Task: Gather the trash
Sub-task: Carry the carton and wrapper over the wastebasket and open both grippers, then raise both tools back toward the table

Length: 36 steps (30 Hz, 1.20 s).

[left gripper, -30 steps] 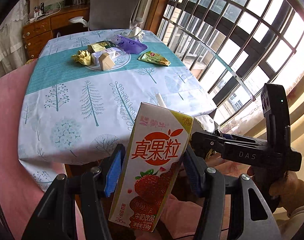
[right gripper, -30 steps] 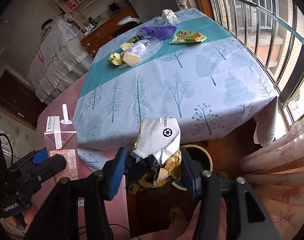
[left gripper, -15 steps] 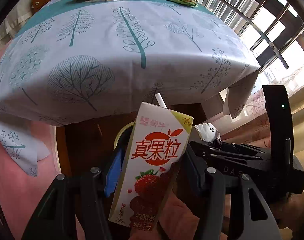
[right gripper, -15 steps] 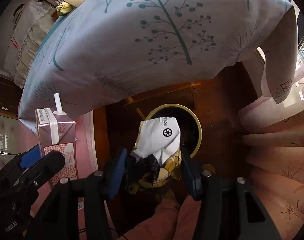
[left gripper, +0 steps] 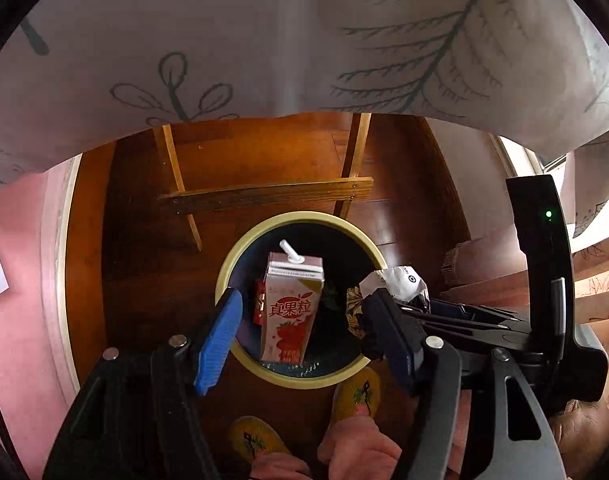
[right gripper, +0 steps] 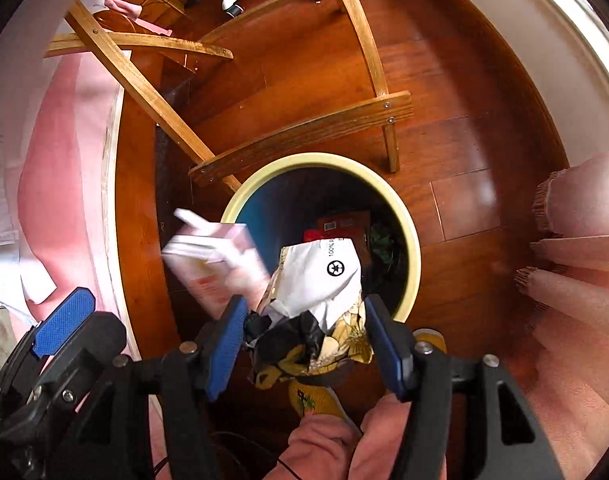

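Observation:
A round bin with a cream rim [left gripper: 240,248] [right gripper: 412,232] stands on the wood floor under the table. My left gripper [left gripper: 308,332] is open above it. The pink strawberry milk carton [left gripper: 290,308] with a white straw is free between the fingers, over the bin mouth; it shows blurred in the right wrist view [right gripper: 216,264]. My right gripper [right gripper: 304,336] is shut on a crumpled white, black and yellow wrapper [right gripper: 316,296], held at the bin's near edge. The wrapper also shows in the left wrist view [left gripper: 396,284].
Red packaging [right gripper: 344,228] lies inside the bin. Wooden table braces [right gripper: 304,132] [left gripper: 264,194] cross just behind the bin. The tablecloth edge [left gripper: 304,60] hangs above. Yellow slippers [left gripper: 356,394] and pink-clad knees are right below the grippers.
Both grippers dropped from table level to over the bin. My left gripper opened and let go of the milk carton, which is falling toward the bin. The right still grips the wrapper.

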Motion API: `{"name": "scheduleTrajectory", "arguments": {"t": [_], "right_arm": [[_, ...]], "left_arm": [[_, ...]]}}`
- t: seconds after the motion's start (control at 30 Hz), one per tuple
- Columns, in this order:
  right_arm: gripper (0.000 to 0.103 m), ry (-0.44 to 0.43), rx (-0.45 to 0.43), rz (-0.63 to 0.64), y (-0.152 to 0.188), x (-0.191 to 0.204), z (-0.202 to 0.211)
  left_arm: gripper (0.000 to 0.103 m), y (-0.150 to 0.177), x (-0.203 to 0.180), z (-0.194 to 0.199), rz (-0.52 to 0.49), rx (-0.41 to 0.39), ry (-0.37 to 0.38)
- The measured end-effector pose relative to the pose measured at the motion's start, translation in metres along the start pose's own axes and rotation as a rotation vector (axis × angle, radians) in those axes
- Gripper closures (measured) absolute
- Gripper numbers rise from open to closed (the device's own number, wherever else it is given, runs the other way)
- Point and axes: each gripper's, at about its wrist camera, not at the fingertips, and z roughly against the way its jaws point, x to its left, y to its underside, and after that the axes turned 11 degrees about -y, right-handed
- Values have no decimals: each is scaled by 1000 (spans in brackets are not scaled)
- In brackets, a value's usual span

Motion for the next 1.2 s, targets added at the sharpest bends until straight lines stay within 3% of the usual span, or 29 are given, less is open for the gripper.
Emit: {"name": "scheduleTrajectory", "arguments": {"t": [0.03, 0.13, 0.2, 0.53, 1.03, 1.2], "right_arm": [[42, -5, -3, -4, -1, -1, -1], [33, -24, -17, -8, -2, 2, 1], [26, -30, -27, 0, -3, 7, 6], [26, -33, -81, 26, 4, 60, 66], [26, -67, -286, 122, 48, 167, 250], [26, -55, -379, 156, 59, 196, 306]], "left_arm": [[16, -1, 3, -2, 11, 6, -4], [1, -2, 15, 1, 43, 2, -29], [1, -3, 19, 8, 31, -2, -38], [1, -14, 41, 90, 30, -36, -64], [1, -42, 63, 285, -100, -209, -43], [3, -64, 64, 340, -148, -261, -110]]}}
